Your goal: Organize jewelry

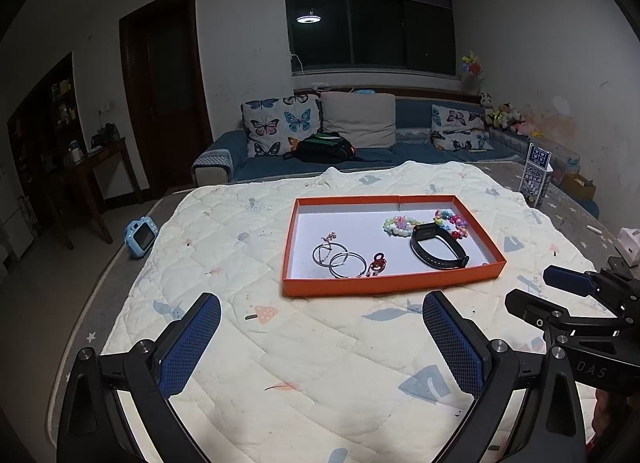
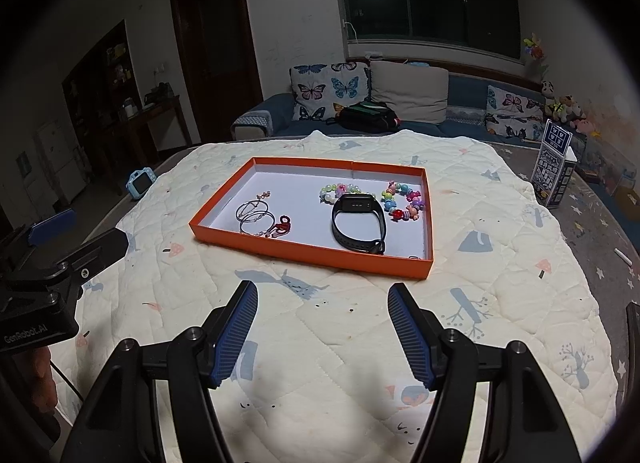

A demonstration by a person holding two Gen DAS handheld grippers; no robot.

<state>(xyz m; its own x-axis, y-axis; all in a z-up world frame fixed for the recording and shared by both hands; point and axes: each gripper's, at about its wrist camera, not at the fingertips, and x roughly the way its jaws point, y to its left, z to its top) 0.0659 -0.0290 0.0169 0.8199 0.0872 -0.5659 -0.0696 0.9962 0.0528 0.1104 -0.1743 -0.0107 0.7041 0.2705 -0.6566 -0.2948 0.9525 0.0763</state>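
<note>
Nearest, the left gripper [image 1: 321,337] hangs over the cream quilt [image 1: 304,375] with its blue-padded jaws spread wide and nothing between them. The right gripper [image 2: 323,327] is beside it, jaws also well apart and empty, both pointing down toward the quilt short of the tray.

Just past the fingertips lies a shallow orange tray [image 2: 304,253] with a white floor, resting flat on the quilt. In its left part sit two silver hoops [image 1: 338,259], overlapping, with a small red charm [image 1: 377,264] just beside them. In the right part a black watch [image 2: 359,223] lies on its side with its strap looped, and behind it are a pastel bead bracelet [image 2: 334,192] and a brighter bead bracelet [image 2: 402,199], near each other by the far wall.

Off the quilt to the left is a blue toy camera [image 1: 140,237]; to the right stands a printed carton [image 2: 554,175]. Beyond are a blue sofa [image 1: 416,113] with butterfly cushions [image 1: 280,123] and a dark window [image 1: 370,33].
</note>
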